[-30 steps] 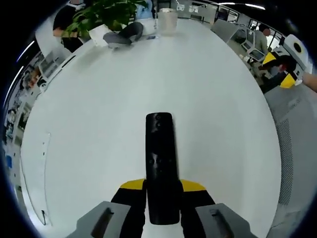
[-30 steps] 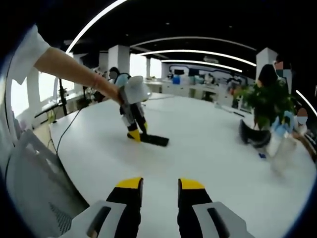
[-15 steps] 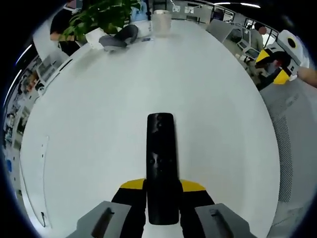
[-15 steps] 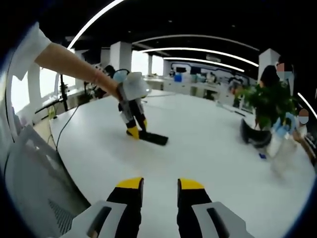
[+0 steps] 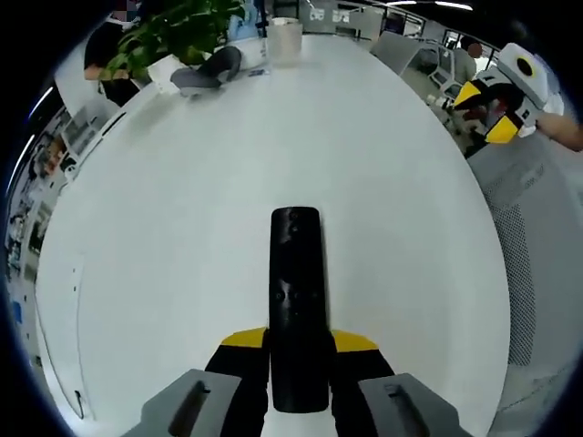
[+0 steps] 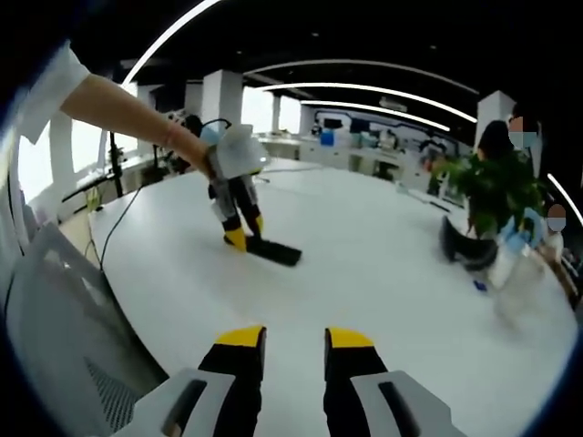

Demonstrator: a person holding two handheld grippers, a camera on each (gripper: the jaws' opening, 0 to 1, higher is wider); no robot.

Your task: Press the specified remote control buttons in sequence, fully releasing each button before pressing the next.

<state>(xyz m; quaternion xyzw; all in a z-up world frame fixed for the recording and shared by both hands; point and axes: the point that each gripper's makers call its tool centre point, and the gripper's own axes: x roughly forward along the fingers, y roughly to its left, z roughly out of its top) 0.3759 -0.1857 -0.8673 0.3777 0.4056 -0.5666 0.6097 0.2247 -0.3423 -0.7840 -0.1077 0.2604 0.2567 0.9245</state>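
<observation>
The left hand-held gripper clamps the remote control flat on the surface; the right hand-held gripper, slightly parted and empty, must next approach its buttons.

Remote: near end sits between the left tongs and is hidden there; buttons are dark-on-dark, can't tell them apart. In the right gripper view the remote is too small for any detail, and its end under the left tongs is covered. Right tongs in the left gripper view are at the edge, tips not resolvable. Plant is cut off by the frame. Things by the plant on the table are blurred.
</observation>
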